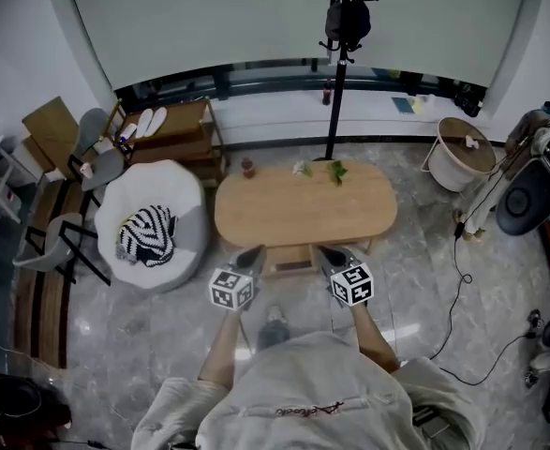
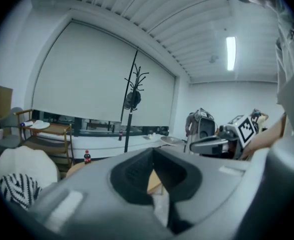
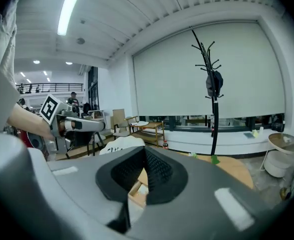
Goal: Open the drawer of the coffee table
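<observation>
The oval wooden coffee table (image 1: 303,204) stands in front of me. Its drawer front (image 1: 293,259) shows under the near edge, between my two grippers; how far out it stands I cannot tell. My left gripper (image 1: 251,254) and right gripper (image 1: 326,253) hang in the air side by side, pointing at the table, both shut and empty. In the left gripper view the jaws (image 2: 154,176) are pressed together, with the right gripper (image 2: 222,141) beside them. The right gripper view shows shut jaws (image 3: 142,176), the left gripper (image 3: 71,124) and the tabletop (image 3: 232,166).
A white beanbag (image 1: 185,204) with a striped cloth lies left of the table. A black coat stand (image 1: 338,73) rises behind it. A small bottle (image 1: 247,167) and green bits sit on the tabletop. Chairs and a wooden shelf (image 1: 176,129) stand left; a round basket (image 1: 464,153) and a floor cable (image 1: 457,289) are on the right.
</observation>
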Available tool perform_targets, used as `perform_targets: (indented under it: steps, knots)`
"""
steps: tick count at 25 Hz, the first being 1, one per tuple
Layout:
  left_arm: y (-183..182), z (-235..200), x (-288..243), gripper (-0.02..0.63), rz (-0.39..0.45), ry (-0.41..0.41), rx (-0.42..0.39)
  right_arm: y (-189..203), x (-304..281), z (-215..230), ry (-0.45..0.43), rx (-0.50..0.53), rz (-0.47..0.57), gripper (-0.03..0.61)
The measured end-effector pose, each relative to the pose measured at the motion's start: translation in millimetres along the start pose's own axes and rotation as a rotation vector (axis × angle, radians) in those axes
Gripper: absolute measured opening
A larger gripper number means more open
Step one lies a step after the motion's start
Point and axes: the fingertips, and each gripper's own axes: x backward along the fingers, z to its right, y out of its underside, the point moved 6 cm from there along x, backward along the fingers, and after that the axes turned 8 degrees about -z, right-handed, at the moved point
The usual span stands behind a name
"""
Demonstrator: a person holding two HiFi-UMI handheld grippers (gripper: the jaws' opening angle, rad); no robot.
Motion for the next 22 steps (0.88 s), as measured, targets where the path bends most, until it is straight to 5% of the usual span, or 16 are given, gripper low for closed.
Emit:
perform_targets:
  steps: [11,22]
  knots:
    - [-11,64,37,0.000,0.037,0.003,-0.089,-8,65,-33,0.019,0.056,0.080,0.004]
    - [3,86,50,0.000,0.053,-0.014,-0.078,2,87,-46,0.021,0.055,0.092,0.003]
